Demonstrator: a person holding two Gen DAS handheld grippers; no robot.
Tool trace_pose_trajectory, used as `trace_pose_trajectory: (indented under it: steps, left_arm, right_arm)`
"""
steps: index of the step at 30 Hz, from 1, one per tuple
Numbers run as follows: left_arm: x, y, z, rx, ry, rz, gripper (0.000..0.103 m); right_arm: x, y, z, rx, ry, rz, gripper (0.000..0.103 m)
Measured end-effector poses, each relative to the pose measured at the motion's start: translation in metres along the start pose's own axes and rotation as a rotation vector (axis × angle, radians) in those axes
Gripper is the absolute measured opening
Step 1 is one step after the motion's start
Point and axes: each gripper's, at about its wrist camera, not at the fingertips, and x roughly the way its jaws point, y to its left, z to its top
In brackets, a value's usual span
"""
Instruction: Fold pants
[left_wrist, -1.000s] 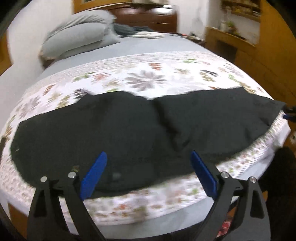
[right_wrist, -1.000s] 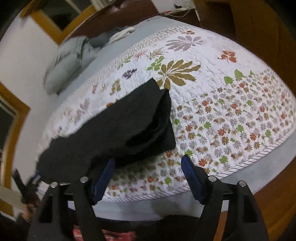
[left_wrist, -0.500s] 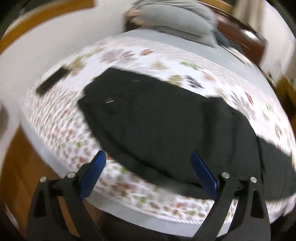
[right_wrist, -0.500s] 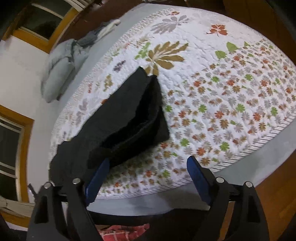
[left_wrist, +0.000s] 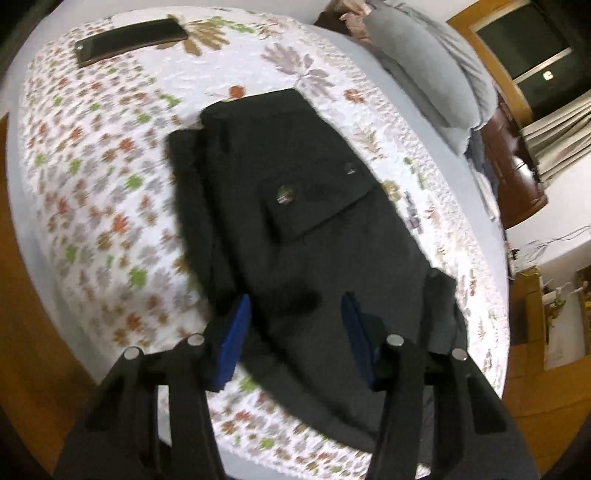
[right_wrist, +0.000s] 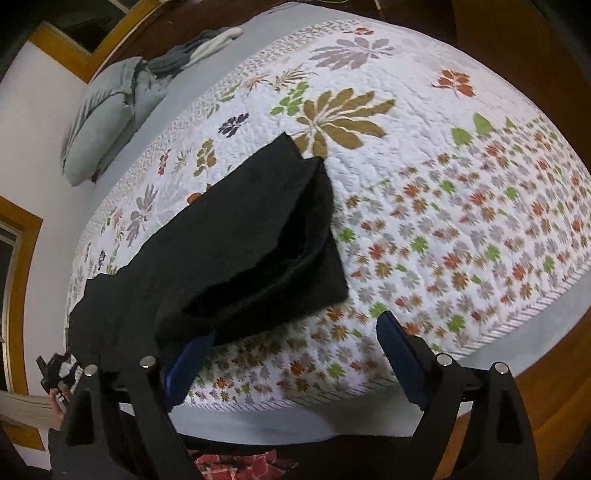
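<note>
Left hand-held gripper (left_wrist: 295, 325) is closing over the waist end of the black pants (left_wrist: 295, 206) on the bed (left_wrist: 92, 166), right hand-held gripper (right_wrist: 291, 354) opening wide and empty beside the leg cuffs, so I'd pinch both layers before lifting.

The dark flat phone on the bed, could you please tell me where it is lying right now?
In the left wrist view, the dark flat phone lies at the upper left on the floral quilted bedspread, apart from the black pants and beyond their far end.
</note>
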Motion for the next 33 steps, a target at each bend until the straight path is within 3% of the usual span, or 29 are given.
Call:
trace_pose_trajectory:
  steps: [4,9,12,18,26,30,33]
  left_arm:
    - [0.023,-0.003,0.013,-0.022,0.05,0.02,0.047]
    - [0.036,0.0,0.022,-0.059,0.062,0.051,0.017]
    - [0.027,0.002,0.021,-0.076,0.039,0.021,0.007]
    - [-0.011,0.01,0.014,-0.094,-0.069,0.001,0.004]
    - [-0.014,0.014,-0.007,-0.035,-0.135,0.111,0.003]
    - [-0.009,0.009,-0.008,-0.007,-0.144,0.148,0.009]
    - [-0.008,0.007,-0.009,-0.003,-0.148,0.157,0.019]
  right_arm:
    - [0.006,0.01,0.003,-0.026,0.001,-0.012,0.09]
    - [0.011,0.016,0.005,-0.018,0.001,-0.003,0.09]
    - [0.013,0.014,0.005,-0.005,0.004,-0.001,0.09]
    - [0.017,0.011,0.005,0.004,0.0,-0.005,0.09]
    - [0.035,0.018,0.011,0.016,0.022,-0.01,0.09]
    - [0.012,0.006,0.003,0.011,0.017,-0.082,0.09]
    - [-0.009,-0.008,-0.011,0.052,0.004,-0.051,0.091]
